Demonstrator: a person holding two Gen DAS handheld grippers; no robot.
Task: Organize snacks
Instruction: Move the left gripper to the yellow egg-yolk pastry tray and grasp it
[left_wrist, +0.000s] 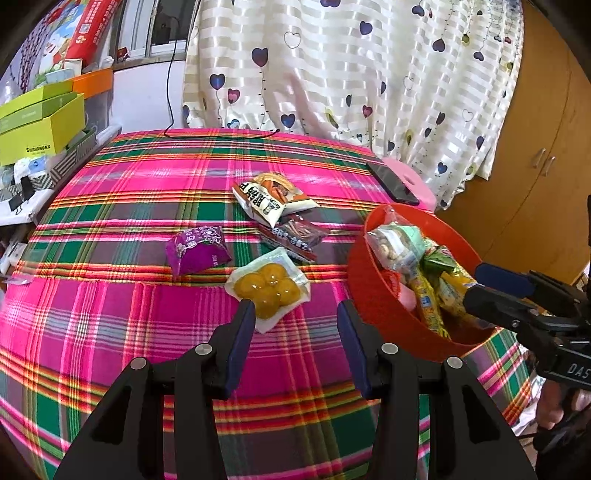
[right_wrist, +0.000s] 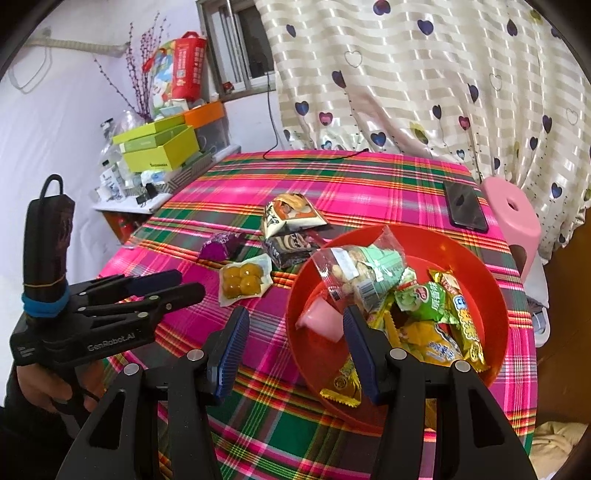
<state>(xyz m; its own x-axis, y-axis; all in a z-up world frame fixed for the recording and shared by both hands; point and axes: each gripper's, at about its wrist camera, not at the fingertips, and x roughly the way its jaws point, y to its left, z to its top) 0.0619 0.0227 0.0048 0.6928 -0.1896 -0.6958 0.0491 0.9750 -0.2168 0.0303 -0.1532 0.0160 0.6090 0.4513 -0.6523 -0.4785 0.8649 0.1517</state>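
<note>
Plaid counter (left_wrist: 129, 332): my left tongs (left_wrist: 295, 314) gape empty just short of the yolk pack (left_wrist: 267, 288); right tongs (right_wrist: 295, 325), apart, straddle the bowl (right_wrist: 491, 295) rim. Slick film probably slips from a shallow pinch.

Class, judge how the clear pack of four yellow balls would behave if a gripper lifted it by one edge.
The clear pack looks like thin film, so its edge would probably bend. The four round pieces likely make it sag, middle-heavy. The glossy film may slip between the fingers.
</note>
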